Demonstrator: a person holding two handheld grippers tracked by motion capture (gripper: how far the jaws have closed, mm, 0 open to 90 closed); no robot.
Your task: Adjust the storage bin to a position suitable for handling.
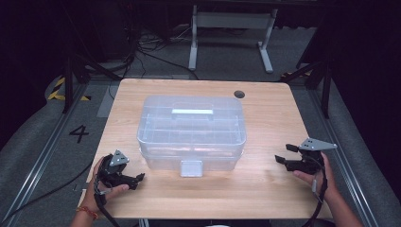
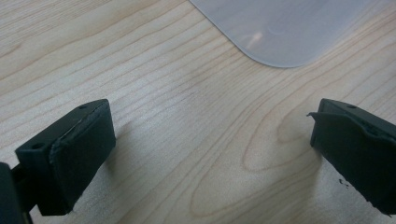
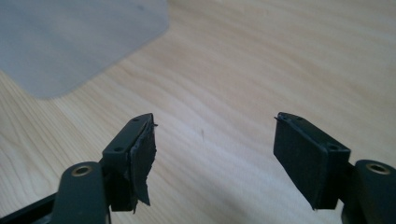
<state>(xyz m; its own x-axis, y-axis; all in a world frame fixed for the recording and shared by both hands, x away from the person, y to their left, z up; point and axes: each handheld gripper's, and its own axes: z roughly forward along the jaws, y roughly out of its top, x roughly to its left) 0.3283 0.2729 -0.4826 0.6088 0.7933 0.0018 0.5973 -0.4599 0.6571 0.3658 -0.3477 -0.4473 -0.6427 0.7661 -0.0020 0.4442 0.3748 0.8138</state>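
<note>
Daylight-pale wood grain covers the rectangular light wooden table (image 1: 265, 189), and in the middle of it sits a large translucent plastic storage box (image 1: 191, 132) with a closed lid, a flat grey-white carry handle (image 1: 192, 112) along its top and a small square front latch (image 1: 191, 168) facing the person. The box stands between the two tools and touches neither.

The left gripper (image 1: 135, 179) lies low at the near left corner of the table, held in the person's left hand (image 1: 101, 187), its black jaws pointing toward the box's near left corner. In the left gripper view the left gripper (image 2: 210, 140) shows its jaws spread wide with bare wood between them, and a rounded corner of the frosted box (image 2: 280, 28) lies ahead, just beyond the tips.

The right gripper (image 1: 283, 153) hovers at the near right side, held in the right hand (image 1: 319, 177), with its grey three-cornered plate (image 1: 317, 144) on top. In the right gripper view the right gripper (image 3: 212, 140) also stands spread apart around nothing, and the box's corner (image 3: 70, 42) shows off to the upper left, apart from the jaws.

A dark round cable hole (image 1: 239, 93) marks the table's far right edge. Beyond it stand a white metal table frame (image 1: 231, 28) and loose black cables (image 1: 146, 52) on the grey floor, where a painted number four (image 1: 79, 133) lies left of the table. Nothing lies between either tool and the box.
</note>
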